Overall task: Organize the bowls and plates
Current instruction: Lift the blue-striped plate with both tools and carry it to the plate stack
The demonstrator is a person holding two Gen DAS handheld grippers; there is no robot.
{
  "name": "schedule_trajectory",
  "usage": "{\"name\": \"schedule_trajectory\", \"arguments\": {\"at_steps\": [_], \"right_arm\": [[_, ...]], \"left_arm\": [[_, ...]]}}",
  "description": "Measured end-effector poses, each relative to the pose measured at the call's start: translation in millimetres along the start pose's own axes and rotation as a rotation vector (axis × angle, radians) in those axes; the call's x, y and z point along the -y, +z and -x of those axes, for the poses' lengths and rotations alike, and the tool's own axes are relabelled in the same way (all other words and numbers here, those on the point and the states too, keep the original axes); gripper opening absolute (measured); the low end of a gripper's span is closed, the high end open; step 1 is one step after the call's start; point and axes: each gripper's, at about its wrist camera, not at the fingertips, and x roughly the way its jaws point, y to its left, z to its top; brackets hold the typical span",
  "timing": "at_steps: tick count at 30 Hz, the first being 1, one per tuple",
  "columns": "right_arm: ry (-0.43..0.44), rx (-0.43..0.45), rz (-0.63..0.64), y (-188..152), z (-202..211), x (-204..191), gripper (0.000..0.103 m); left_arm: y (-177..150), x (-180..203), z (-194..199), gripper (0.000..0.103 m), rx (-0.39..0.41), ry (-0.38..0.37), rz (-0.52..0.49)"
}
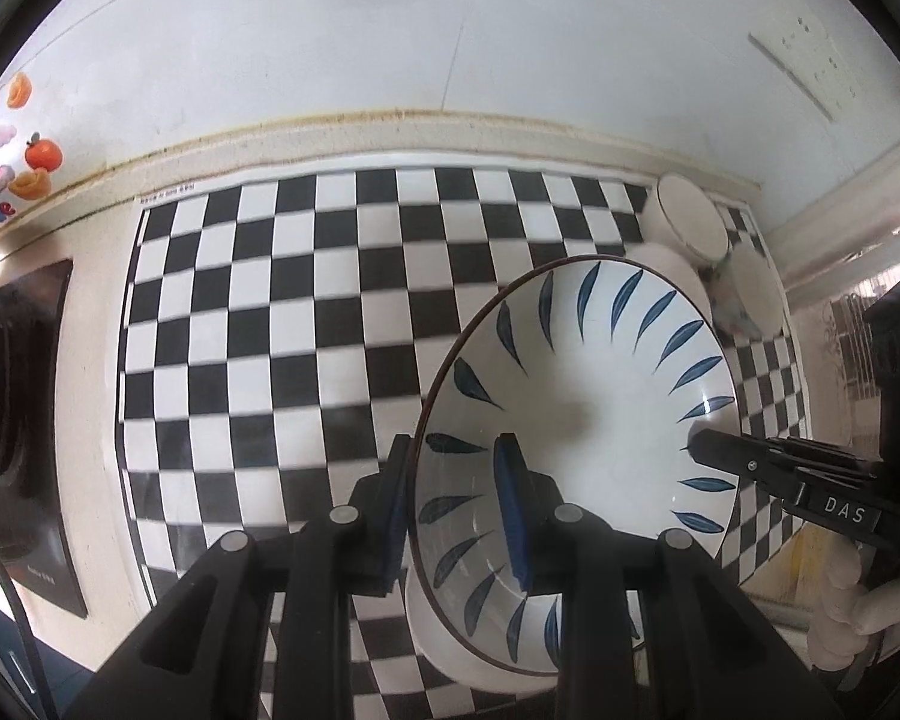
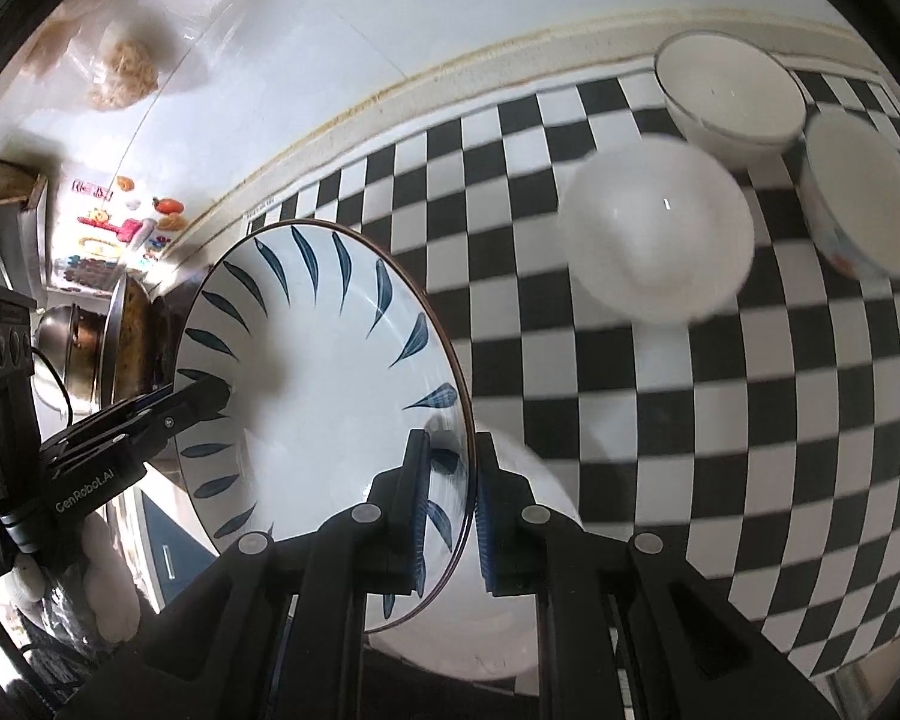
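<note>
Left gripper (image 1: 459,504) clamps the near rim of the leaf-patterned bowl (image 1: 594,396), held above the checkered mat (image 1: 306,324). Right gripper (image 2: 453,516) pinches the opposite rim. Further right on the mat: plain white bowl (image 2: 660,240), rimmed bowl (image 2: 729,96), floral bowl (image 2: 864,198), close together.

Blurred: plain white bowl (image 2: 660,234) and patterned bowl (image 1: 744,294); wok (image 2: 123,348) partly hidden behind leaf-pattern bowl (image 2: 330,372).

Home kitchen — tiled wall (image 1: 390,30), bowls (image 2: 729,90), wok (image 2: 132,348)
</note>
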Motion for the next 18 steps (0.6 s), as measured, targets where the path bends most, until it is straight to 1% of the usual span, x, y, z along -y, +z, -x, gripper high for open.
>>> {"name": "schedule_trajectory", "arguments": {"at_steps": [5,10,18], "right_arm": [[0.007,-0.042,-0.023,-30.1,-17.9,12.3,0.015],[-0.012,-0.084,-0.047,-56.2,-40.1,26.8,0.015],[-0.063,-0.128,-0.040,-74.7,-63.8,40.7,0.015]], "left_arm": [[-26.8,2.0,-11.9,0.024,-0.042,-0.004,-0.001],[-48.1,1.5,-37.1,0.024,-0.107,-0.001,0.005],[-69.3,7.4,-71.4,0.024,-0.179,0.024,0.000]]}}
